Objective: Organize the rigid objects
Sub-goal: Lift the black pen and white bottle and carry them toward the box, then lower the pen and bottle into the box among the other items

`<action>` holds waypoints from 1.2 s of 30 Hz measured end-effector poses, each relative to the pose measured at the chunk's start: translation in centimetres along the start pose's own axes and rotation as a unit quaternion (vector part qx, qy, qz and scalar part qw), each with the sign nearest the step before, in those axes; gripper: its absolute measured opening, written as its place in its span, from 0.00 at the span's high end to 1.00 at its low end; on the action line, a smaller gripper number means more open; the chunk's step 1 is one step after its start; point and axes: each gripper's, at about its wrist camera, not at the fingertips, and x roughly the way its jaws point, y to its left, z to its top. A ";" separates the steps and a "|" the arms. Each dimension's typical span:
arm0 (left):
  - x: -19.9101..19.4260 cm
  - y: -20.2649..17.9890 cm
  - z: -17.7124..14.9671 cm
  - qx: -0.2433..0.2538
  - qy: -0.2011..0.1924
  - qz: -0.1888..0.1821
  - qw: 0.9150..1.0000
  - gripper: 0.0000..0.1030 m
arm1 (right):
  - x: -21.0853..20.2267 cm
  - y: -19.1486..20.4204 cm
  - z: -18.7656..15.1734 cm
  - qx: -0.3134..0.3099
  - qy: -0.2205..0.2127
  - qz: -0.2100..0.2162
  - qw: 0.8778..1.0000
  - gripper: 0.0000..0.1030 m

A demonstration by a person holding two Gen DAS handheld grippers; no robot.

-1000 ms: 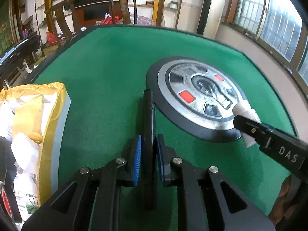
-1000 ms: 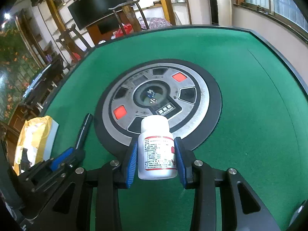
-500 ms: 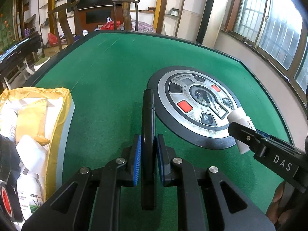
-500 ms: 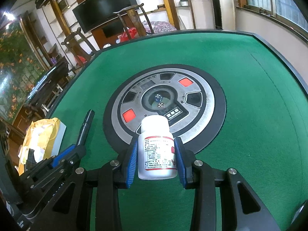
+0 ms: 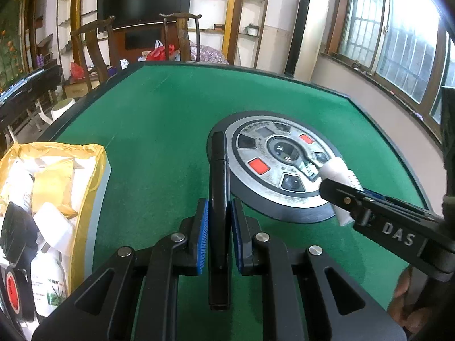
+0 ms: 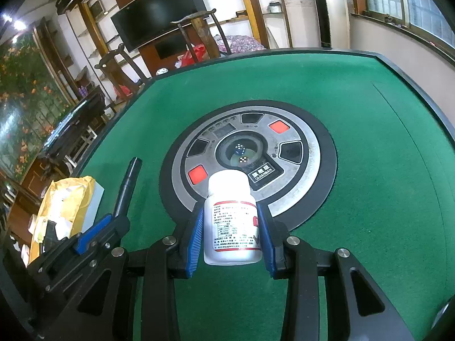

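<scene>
Carry step, both loads above green table [image 6: 369,142]. Left gripper [image 5: 219,227] clenched on black pen [image 5: 218,187]; right gripper [image 6: 230,233] grasping white bottle [image 6: 231,221]. Next, probably: swing both toward yellow-lined box [image 5: 85,187] at left, release inside.

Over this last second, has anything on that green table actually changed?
Nothing was picked up or let go. Both cameras tipped up a little, showing more of the room. The left gripper stays shut on the black pen, the right gripper on the white bottle.
</scene>
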 end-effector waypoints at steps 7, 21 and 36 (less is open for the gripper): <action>-1.5 0.3 -0.6 -0.011 -0.005 -0.005 1.000 0.88 | -0.3 0.5 -0.1 -0.003 -0.004 0.006 1.000 0.69; -8.1 3.5 -0.8 -0.045 -0.046 -0.014 0.998 0.87 | -0.6 3.7 -0.9 -0.036 -0.014 0.038 0.999 0.69; -13.0 10.9 -2.7 -0.087 -0.080 0.054 0.992 0.87 | -2.0 10.1 -3.9 -0.114 -0.029 0.114 0.986 0.68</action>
